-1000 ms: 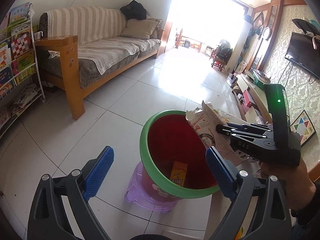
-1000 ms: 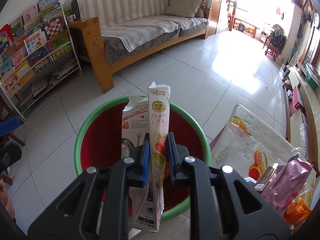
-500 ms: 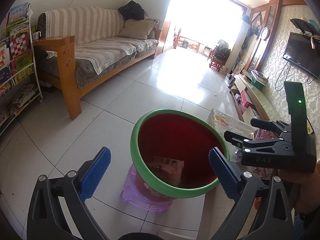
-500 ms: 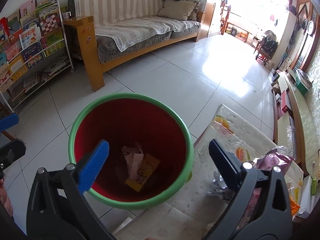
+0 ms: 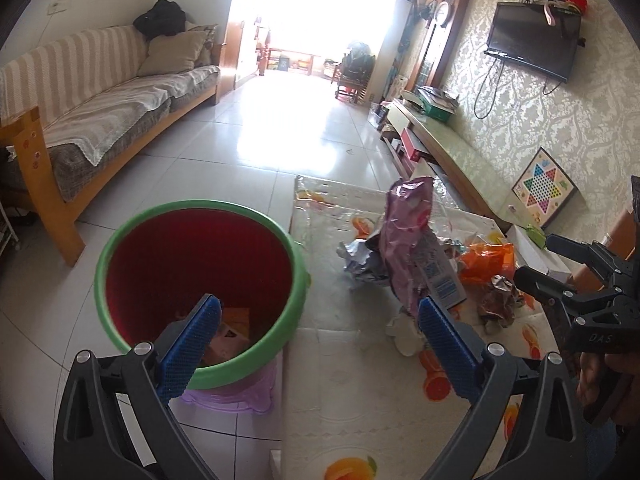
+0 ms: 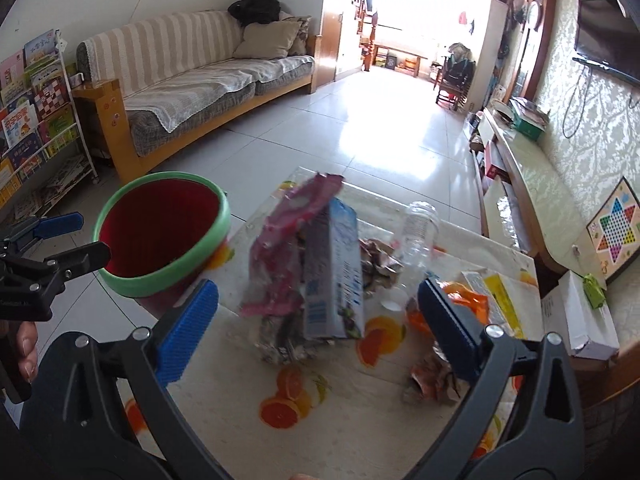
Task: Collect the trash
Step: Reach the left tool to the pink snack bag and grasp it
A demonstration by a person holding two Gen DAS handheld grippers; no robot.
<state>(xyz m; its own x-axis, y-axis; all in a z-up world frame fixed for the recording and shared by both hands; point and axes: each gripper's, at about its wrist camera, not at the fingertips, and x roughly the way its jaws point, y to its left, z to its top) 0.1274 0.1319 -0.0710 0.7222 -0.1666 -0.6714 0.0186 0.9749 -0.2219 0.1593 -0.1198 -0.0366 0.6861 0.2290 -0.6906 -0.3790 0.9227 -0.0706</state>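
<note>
White floor tiles run from the near table to a bright doorway at the far end, with a striped sofa (image 6: 200, 72) along the left wall and a television (image 5: 532, 42) mounted on the right wall. A table covered with a fruit-printed cloth (image 6: 360, 392) is seen in the near right of the room, and a red bin with a green rim (image 5: 200, 280) is set just beside its left edge, on a purple stool (image 5: 232, 392). Cartons and wrappers are seen at the bottom of the bin.

Trash is piled on the cloth: a pink wrapper (image 6: 292, 240) is propped upright against a blue-and-white carton (image 6: 336, 276), a clear plastic bottle (image 6: 418, 236) lies behind them, an orange wrapper (image 6: 466, 300) is found to the right, and crumpled foil (image 5: 362, 260) is on the left of the pile.

The left gripper (image 5: 316, 348) is held wide open above the near rim of the bin and the table edge, with nothing between its blue pads (image 5: 192, 344). The right gripper (image 6: 316, 328) is likewise spread wide, empty, and pointed at the carton and pink wrapper, which are framed between its pads without being touched. A white box (image 6: 580, 320) is seen at the far right of the table.
</note>
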